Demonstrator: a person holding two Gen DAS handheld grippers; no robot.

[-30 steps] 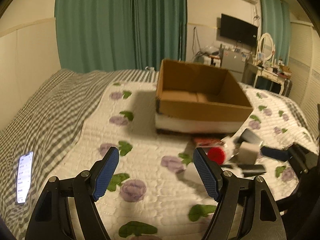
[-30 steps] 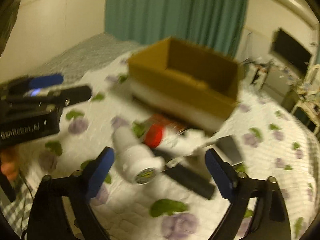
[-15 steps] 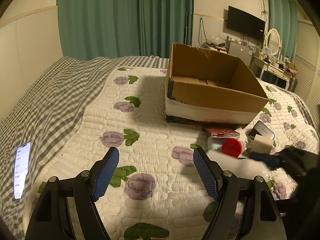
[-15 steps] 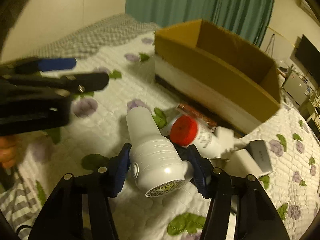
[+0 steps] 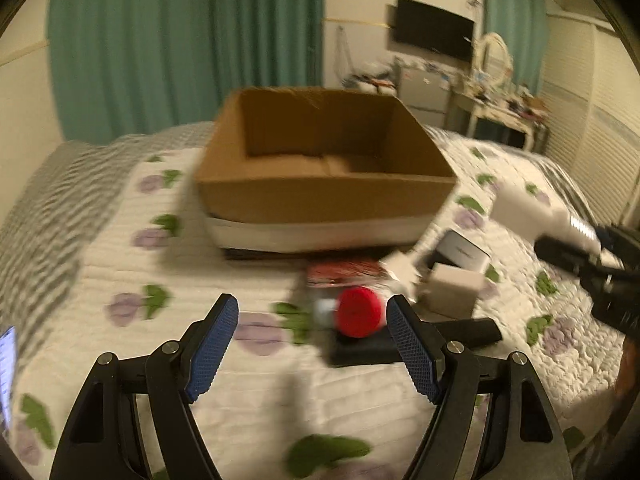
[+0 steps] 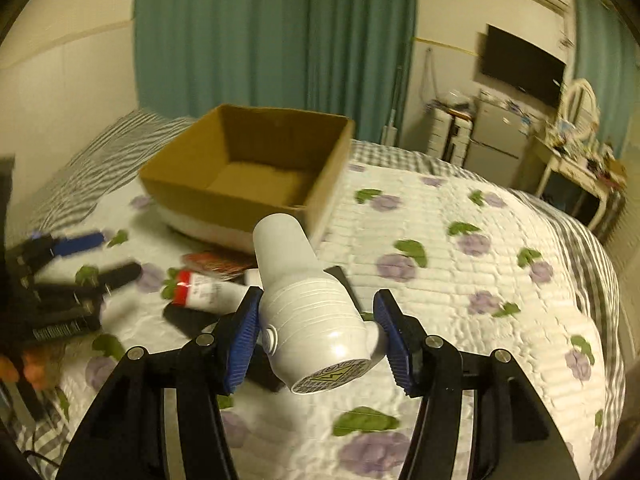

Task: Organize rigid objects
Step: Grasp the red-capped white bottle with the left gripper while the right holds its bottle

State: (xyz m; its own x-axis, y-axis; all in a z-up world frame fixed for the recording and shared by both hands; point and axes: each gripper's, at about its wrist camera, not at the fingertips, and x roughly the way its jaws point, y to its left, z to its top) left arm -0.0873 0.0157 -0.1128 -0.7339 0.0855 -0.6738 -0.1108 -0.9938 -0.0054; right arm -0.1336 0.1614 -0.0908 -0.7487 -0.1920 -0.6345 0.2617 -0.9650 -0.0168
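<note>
The white bottle [image 6: 308, 304], lifted off the quilt [image 6: 460, 264], is clamped in the right gripper [image 6: 316, 340] near the cardboard box [image 6: 240, 168]; the left gripper [image 5: 312, 348] is held apart, empty.

Bed [image 5: 120, 264] under cardboard box [image 5: 320, 196], clutter

Dim warm indoor light; motion blur; fisheye-bent, dark-vignetted edges.

Bedroom under warm light: teal curtains [image 6: 256, 36] on cream walls, wall-mounted TV [image 6: 520, 66], white dressing table [image 6: 572, 168] with oval mirror [image 5: 494, 54], bed [image 6: 460, 264] with floral quilt.
</note>
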